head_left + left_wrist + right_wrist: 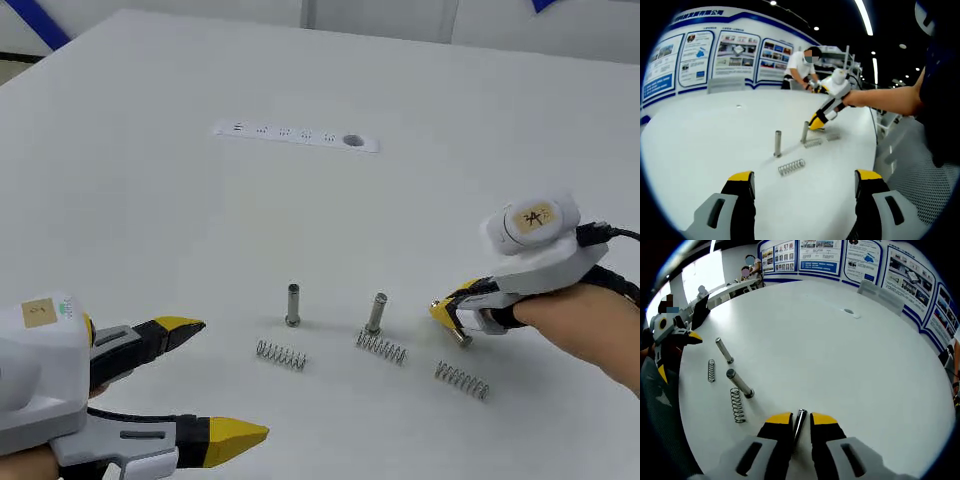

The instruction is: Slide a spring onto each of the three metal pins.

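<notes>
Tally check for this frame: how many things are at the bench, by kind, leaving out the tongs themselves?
metal pins: 3 (two standing upright, one held in the right tongs)
springs: 3 (all lying loose, none on a pin yet)
power strip: 1
Total: 7

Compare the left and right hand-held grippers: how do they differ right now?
The left hand-held gripper has its jaws wide apart and empty; the right hand-held gripper is shut on a pin. The left hangs short of the parts, nearest the left spring; the right sits low beside the right standing pin. Both have yellow tips on black jaws and white bodies.
</notes>
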A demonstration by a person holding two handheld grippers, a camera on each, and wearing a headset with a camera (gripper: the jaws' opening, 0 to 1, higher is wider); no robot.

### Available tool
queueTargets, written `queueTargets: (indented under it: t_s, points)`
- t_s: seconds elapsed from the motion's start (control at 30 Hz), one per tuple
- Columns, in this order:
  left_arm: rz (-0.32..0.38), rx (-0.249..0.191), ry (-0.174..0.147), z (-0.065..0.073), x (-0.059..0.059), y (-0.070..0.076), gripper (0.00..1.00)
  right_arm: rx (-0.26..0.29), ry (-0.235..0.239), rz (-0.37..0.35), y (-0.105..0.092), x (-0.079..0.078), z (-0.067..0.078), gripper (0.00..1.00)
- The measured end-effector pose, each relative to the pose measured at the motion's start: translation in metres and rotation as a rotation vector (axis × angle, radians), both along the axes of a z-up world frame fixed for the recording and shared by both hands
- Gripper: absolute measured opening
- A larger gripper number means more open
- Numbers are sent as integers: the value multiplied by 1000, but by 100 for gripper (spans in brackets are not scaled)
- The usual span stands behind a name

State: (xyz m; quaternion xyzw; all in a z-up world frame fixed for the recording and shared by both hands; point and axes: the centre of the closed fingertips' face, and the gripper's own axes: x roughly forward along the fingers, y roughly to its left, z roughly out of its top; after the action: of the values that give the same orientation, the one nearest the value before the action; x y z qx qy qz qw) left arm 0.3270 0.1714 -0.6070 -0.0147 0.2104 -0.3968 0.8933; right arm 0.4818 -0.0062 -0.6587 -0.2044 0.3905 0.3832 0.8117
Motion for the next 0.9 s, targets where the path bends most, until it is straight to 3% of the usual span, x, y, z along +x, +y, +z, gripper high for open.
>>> queueTargets:
  t_s: [0.9]
  points:
    - [-3,-4,2,1,0,-1,82,-80,15,-18,-2,-3,-3,9]
